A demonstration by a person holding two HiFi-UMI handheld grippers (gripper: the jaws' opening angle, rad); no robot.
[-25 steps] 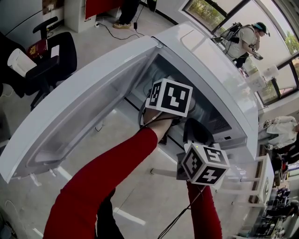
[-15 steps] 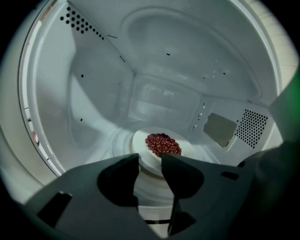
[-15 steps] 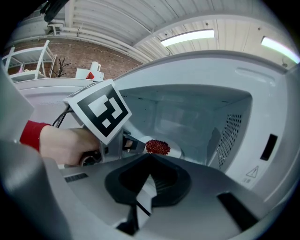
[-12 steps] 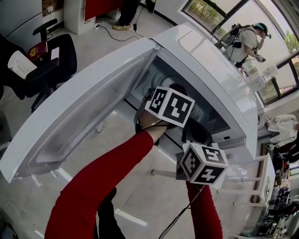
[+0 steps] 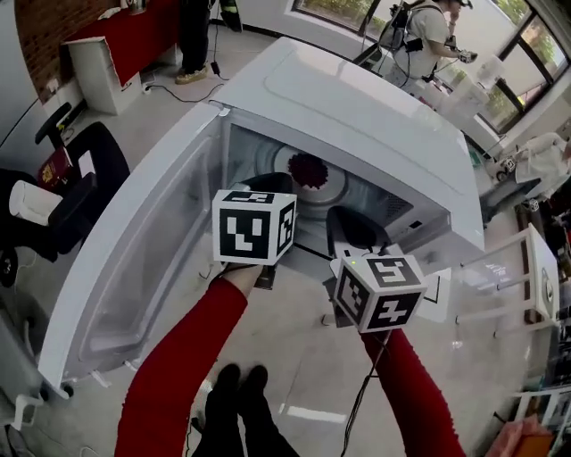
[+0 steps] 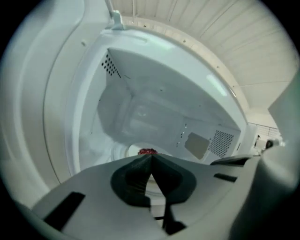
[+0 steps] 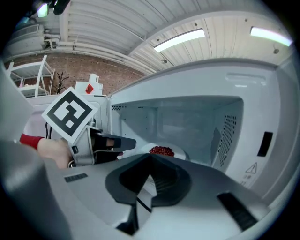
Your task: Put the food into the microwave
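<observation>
The white microwave (image 5: 357,98) stands open, its door (image 5: 134,268) swung out to the left. A small heap of red food (image 5: 308,170) lies on the round plate (image 5: 299,195) inside the cavity. My left gripper (image 5: 272,186) is just in front of the opening, jaws shut with nothing between them. In the left gripper view the food (image 6: 147,151) shows right behind the shut tips (image 6: 151,155). My right gripper (image 5: 352,230) hangs lower right of the opening, also shut and empty. The right gripper view shows the food (image 7: 161,150) and, at left, the left gripper (image 7: 127,142).
A black office chair (image 5: 80,170) stands left of the door. A white frame stand (image 5: 517,277) is at the right. A person with a backpack (image 5: 428,27) is behind the microwave, and another stands by a red counter (image 5: 125,45).
The left gripper, reaching inside the cavity before, has drawn back to the front of the opening. The red food now shows uncovered on the plate. The head view has shifted.
</observation>
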